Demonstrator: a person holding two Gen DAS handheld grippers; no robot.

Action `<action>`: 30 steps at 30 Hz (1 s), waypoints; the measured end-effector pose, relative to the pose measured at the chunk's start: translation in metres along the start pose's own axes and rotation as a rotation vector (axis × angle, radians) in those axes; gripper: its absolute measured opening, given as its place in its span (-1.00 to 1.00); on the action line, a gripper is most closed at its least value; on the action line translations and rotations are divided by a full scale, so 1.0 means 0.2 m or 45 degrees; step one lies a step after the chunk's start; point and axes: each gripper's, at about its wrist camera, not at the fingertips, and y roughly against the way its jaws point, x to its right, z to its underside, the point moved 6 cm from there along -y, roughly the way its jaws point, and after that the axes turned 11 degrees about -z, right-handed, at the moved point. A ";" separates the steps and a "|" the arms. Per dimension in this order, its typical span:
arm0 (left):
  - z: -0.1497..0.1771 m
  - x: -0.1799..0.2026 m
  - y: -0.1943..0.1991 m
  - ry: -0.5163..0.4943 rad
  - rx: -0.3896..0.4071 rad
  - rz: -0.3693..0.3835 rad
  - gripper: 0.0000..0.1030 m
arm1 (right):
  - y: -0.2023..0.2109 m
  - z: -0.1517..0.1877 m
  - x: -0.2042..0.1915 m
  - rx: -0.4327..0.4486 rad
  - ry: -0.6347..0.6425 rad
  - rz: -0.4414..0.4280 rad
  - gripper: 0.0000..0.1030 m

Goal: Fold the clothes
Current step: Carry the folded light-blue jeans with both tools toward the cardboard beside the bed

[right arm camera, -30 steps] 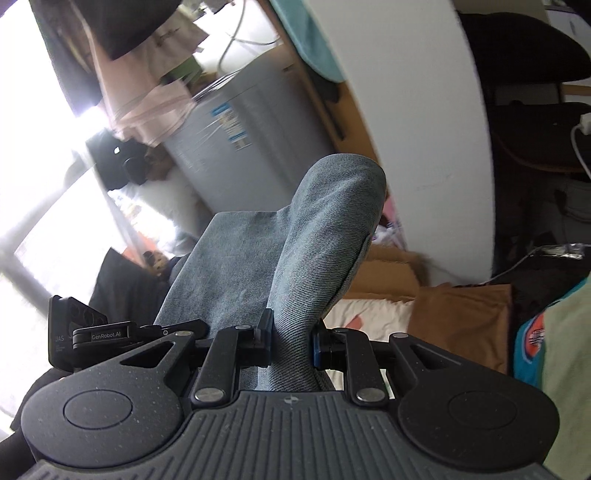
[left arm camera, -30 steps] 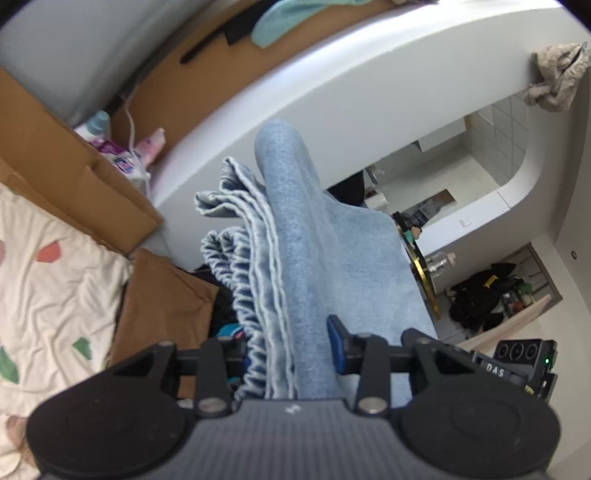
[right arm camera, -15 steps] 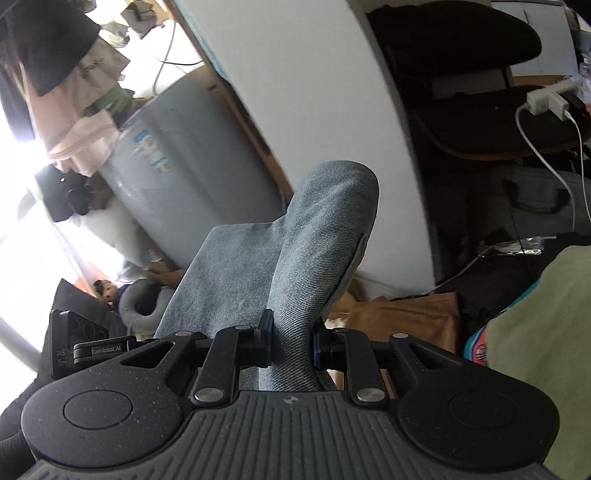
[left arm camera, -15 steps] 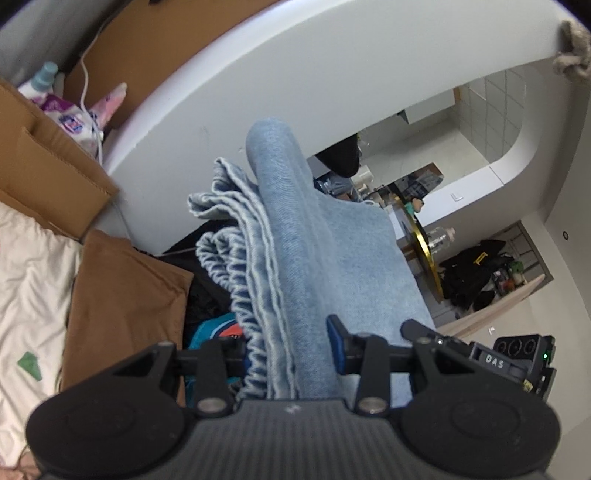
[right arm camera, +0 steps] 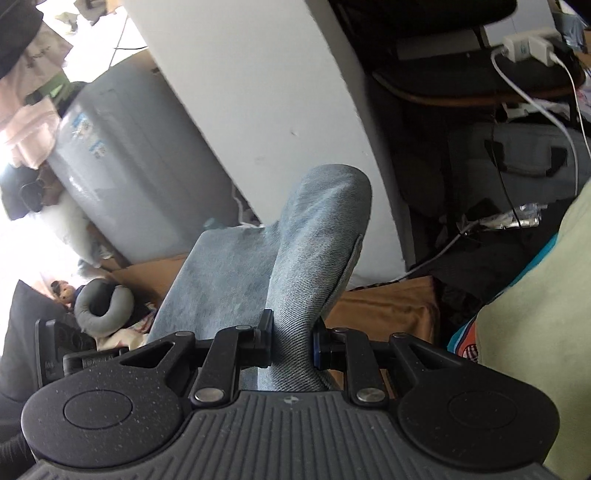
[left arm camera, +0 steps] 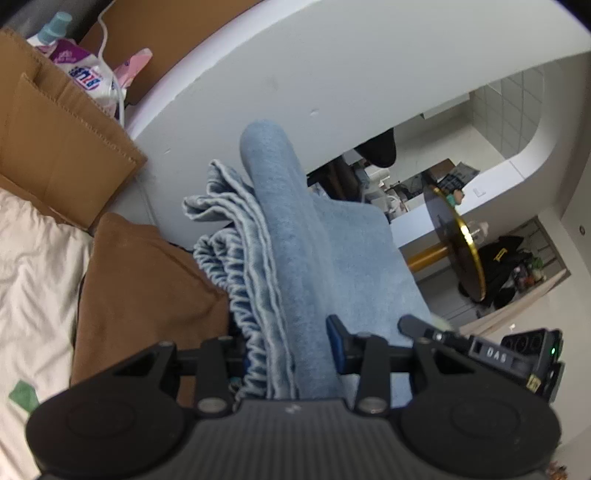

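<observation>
We clamp the blue denim garment (left arm camera: 295,258) in both claws, left claw (left arm camera: 291,350) on its bunched waistband, right claw (right arm camera: 291,343) on a fold, so it hangs stretched between us above the bed (left arm camera: 33,258), ready to lay flat

A lived-in home, cluttered. Rumpled cream bedsheet (left arm camera: 33,258) with coloured patches at left, brown garment (left arm camera: 144,280) beside it. Cardboard box (left arm camera: 62,147) against the white wall (left arm camera: 332,74), wet-wipes packet (left arm camera: 86,75) behind. Far right: tiled room (left arm camera: 513,99) through an opening, round gold-rimmed table (left arm camera: 461,236) on its side. In the right wrist view: grey washing machine (right arm camera: 122,162), clothes hung at the bright window (right arm camera: 29,74), neck pillow (right arm camera: 103,306), chargers with white cables (right arm camera: 528,48), black office chair (right arm camera: 424,11).
</observation>
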 end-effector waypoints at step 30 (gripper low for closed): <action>0.11 -0.54 -0.48 0.030 0.001 -0.107 -0.24 | -0.60 0.37 0.51 0.024 -0.056 0.145 -0.62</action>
